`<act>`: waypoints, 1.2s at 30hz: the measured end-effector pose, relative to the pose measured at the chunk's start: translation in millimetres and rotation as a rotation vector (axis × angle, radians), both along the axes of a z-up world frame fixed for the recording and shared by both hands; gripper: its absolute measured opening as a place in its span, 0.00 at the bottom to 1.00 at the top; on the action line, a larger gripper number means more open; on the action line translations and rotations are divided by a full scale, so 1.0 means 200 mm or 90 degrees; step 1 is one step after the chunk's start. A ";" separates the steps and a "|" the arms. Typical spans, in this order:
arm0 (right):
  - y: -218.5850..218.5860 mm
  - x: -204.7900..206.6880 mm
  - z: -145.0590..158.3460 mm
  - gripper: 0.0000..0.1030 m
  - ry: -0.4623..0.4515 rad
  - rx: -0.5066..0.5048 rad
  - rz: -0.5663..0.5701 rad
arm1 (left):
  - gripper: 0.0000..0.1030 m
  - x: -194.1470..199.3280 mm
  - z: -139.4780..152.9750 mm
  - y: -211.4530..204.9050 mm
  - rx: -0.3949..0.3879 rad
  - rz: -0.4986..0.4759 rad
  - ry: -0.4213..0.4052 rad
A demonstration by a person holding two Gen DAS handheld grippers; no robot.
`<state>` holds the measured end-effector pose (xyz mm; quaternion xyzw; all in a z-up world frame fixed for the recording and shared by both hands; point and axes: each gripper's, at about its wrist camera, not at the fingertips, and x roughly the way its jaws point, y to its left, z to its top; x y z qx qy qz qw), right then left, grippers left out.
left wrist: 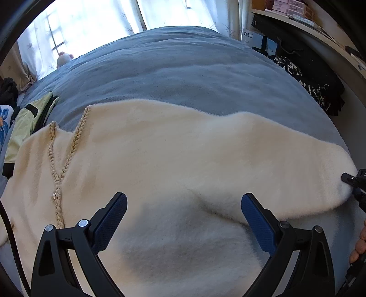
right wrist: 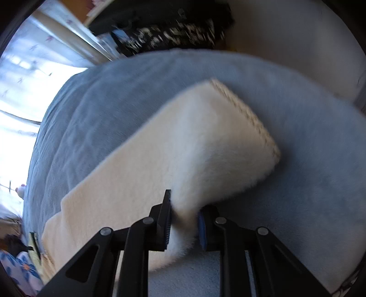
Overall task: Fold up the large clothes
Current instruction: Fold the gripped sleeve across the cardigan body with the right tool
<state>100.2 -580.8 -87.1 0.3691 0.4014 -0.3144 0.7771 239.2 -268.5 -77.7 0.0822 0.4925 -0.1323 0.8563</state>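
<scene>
A cream fluffy cardigan with braided trim lies spread on a blue-grey bed cover. My left gripper hovers just above its body, jaws wide open, nothing between them. The cardigan's sleeve runs out to the right, ending in a braided cuff. My right gripper is shut on the sleeve's edge, fluffy cloth pinched between its pads. In the left wrist view the right gripper shows at the far right edge against the sleeve's end.
A yellow-green garment and a blue-flowered cloth lie at the bed's left. Dark patterned clothes are piled at the right by a shelf with boxes. A bright curtained window is behind. A hand shows at the right edge.
</scene>
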 end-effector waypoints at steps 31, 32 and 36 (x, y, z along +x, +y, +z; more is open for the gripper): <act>1.71 0.18 -0.07 0.51 0.018 -0.176 0.534 | 0.97 -0.20 -0.01 1.07 -0.062 0.121 0.018; 1.71 0.16 -0.06 0.51 0.015 -0.178 0.537 | 0.97 -0.20 -0.01 1.05 -0.070 0.112 0.022; 1.69 0.06 -0.03 0.51 0.004 -0.159 0.531 | 0.97 -0.19 -0.05 1.00 -0.125 0.076 0.060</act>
